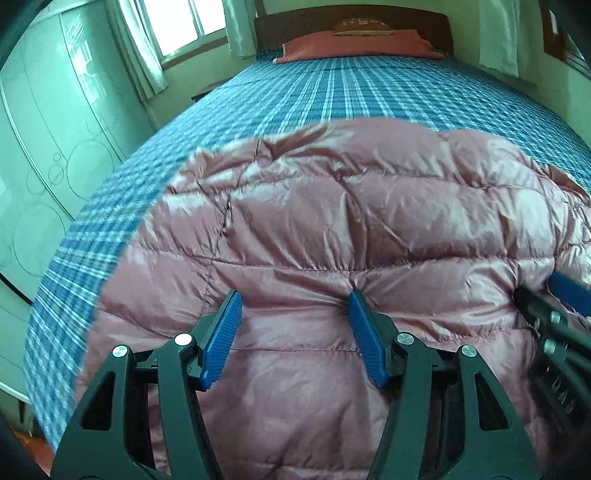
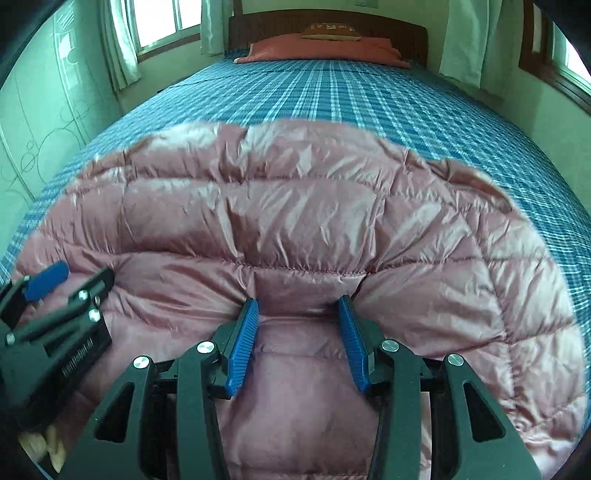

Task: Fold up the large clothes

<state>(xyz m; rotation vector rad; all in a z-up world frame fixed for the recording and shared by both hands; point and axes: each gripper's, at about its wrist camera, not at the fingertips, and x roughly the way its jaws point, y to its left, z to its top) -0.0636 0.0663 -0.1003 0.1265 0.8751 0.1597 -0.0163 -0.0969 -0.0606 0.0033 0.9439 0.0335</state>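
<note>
A pink quilted down jacket (image 1: 332, 221) lies puffed on the blue plaid bedspread (image 1: 295, 92), at the near end of the bed; the left gripper (image 1: 293, 299) pinches a thick fold of it between its blue pads; the right gripper (image 2: 299, 304), just beside it, likewise clamps a bunched fold; red pillows (image 2: 325, 50) rest against the dark headboard (image 2: 369, 26) at the far end.

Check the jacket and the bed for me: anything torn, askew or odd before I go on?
Nothing stands out. The pink quilted down jacket lies puffed and creased on the blue plaid bedspread, with no tear visible. Both the left gripper and right gripper pinch bunched jacket fabric side by side. The pillow sits at the headboard.
</note>
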